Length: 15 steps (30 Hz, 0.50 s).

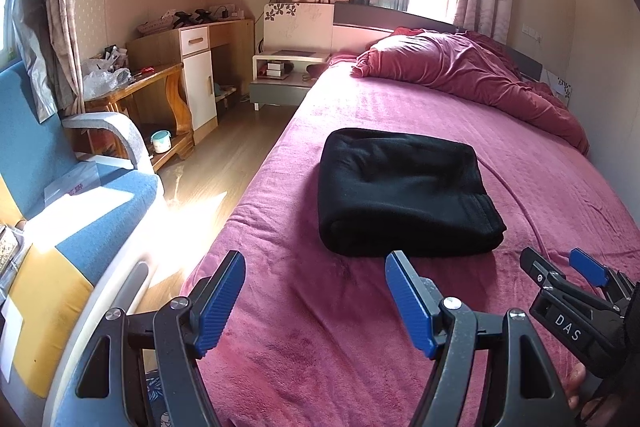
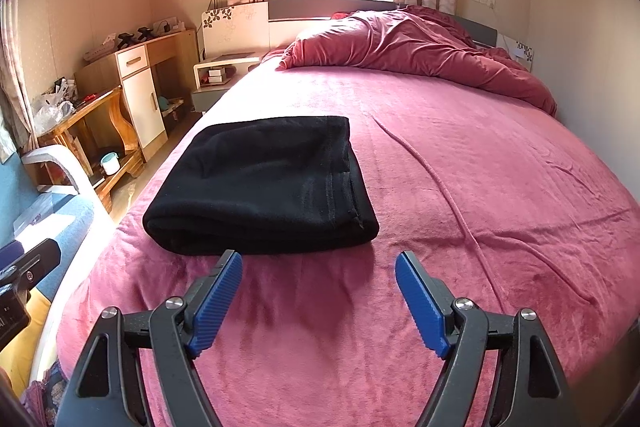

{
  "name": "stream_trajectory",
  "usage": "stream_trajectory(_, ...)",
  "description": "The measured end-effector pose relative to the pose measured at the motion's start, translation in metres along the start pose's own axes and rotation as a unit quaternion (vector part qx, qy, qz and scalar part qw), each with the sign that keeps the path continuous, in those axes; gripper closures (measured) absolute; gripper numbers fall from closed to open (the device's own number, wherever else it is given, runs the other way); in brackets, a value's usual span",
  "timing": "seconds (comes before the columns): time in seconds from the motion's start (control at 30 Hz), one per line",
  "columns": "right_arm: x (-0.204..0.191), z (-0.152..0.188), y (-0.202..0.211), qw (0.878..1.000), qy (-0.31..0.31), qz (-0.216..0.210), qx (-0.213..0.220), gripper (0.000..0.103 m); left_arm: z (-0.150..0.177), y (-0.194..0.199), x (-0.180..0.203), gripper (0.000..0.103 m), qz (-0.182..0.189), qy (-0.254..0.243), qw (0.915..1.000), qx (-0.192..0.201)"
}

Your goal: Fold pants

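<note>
The black pants (image 1: 404, 193) lie folded into a compact rectangle on the pink bed cover (image 1: 320, 327). They also show in the right wrist view (image 2: 264, 187), left of centre. My left gripper (image 1: 316, 263) is open and empty, just short of the bundle's near edge. My right gripper (image 2: 318, 263) is open and empty, just short of the bundle's near right corner. The right gripper also shows in the left wrist view (image 1: 560, 267), at the lower right, apart from the pants.
A crumpled red duvet (image 1: 472, 75) lies at the head of the bed. A blue and yellow sofa (image 1: 60, 227) stands left of the bed across a strip of wooden floor (image 1: 216, 163). A bedside table (image 1: 284, 75) and a wooden desk (image 1: 188, 67) stand along the far wall.
</note>
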State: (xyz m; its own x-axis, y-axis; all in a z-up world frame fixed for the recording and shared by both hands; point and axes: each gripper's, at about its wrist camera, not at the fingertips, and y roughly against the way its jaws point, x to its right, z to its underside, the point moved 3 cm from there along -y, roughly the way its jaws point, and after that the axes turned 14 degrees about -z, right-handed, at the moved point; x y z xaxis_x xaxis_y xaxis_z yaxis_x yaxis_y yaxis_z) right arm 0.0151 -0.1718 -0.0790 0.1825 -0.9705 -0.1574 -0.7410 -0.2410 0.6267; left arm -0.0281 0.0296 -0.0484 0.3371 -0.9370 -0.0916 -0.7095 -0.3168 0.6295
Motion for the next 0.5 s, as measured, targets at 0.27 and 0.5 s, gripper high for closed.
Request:
stream_trajectory(0.27,-0.0017,0.0011,0.0003,1.0,0.005,0.001,-0.001,0.023,0.0001,0.003,-0.0004,0.029,0.001,0.0,1.0,0.004)
stream_trajectory(0.5,-0.0005,0.0028,-0.0021,1.0,0.005,0.002,-0.005,0.023,0.0017,0.0066,0.0018,0.029,0.005,0.0,1.0,0.003)
